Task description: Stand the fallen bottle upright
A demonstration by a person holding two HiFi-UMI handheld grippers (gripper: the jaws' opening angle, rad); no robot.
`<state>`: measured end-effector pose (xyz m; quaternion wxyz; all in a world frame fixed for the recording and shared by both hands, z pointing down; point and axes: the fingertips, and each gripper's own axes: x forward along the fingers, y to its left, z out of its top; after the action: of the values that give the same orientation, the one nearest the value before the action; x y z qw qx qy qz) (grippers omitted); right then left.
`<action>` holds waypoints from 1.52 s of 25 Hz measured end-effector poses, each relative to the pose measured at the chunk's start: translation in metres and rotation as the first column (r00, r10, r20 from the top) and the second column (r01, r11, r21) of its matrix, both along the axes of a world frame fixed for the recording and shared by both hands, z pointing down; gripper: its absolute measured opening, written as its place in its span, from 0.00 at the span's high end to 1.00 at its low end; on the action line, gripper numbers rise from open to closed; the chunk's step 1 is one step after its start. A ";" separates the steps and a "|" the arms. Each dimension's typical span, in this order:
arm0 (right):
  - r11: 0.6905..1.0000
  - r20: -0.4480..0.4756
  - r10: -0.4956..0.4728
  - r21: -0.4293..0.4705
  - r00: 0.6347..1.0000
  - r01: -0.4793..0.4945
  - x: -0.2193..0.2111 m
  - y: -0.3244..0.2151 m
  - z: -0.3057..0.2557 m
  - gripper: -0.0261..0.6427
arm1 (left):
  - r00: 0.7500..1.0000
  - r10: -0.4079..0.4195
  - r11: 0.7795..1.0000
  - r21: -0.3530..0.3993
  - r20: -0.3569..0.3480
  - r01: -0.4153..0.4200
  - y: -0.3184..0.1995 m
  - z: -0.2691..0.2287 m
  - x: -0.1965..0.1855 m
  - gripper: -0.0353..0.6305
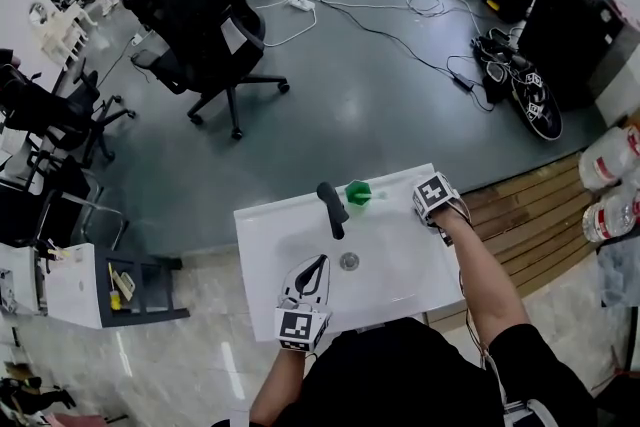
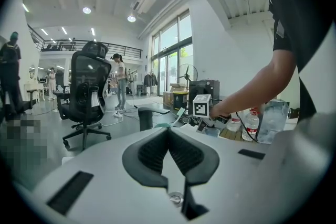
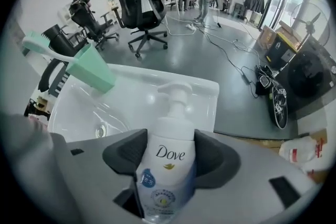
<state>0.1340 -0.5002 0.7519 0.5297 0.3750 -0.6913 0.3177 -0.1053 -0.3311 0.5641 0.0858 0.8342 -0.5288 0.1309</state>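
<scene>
Okay, the right gripper [image 3: 169, 157] was clamped on the one Dove bottle [image 3: 167, 186], which lay on the far right corner of the sink [image 1: 262, 245] rim, pump pointing far. Best bet: squeeze the body firmly, lift a bit, tip the pump up, set the base flat on the rim. Meanwhile the left gripper [image 2: 169, 149] was closed, empty, at the near edge. One green cup [image 1: 358, 193], one faucet [image 1: 331, 207], two grippers.

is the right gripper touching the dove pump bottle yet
Touching. In the right gripper view, the right gripper has its dark pads flush against both sides of the pump bottle, with no gap on either side.
</scene>
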 end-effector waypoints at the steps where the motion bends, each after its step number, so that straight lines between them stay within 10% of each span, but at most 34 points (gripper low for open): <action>1: 1.000 0.001 -0.004 0.009 1.000 0.004 0.000 0.000 0.000 0.53 | 1.000 -0.001 1.000 0.000 0.000 0.001 0.000 0.000 0.000 0.92; 11: 0.974 0.042 -0.030 0.226 0.999 0.020 0.002 -0.012 -0.044 0.54 | 1.000 0.011 1.000 0.001 0.007 -0.011 0.009 0.000 0.006 0.92; 20: 0.833 0.193 -0.034 0.548 0.981 -0.079 0.001 0.006 -0.123 0.56 | 0.999 0.039 0.999 -0.001 0.002 -0.039 0.015 0.001 0.023 0.92; 30: 0.741 0.256 -0.067 0.660 0.964 -0.124 0.010 0.031 -0.150 0.56 | 0.999 0.049 0.999 0.003 0.013 -0.049 0.013 -0.005 0.032 0.92; 38: 0.772 0.258 -0.056 0.623 0.965 -0.122 0.013 0.025 -0.122 0.56 | 0.999 0.041 0.999 -0.022 0.024 -0.040 0.013 -0.004 0.036 0.92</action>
<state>0.1473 -0.4753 0.6296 0.2705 0.4983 -0.8146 0.1222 -0.0693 -0.3182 0.5597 0.0855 0.8420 -0.5115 0.1486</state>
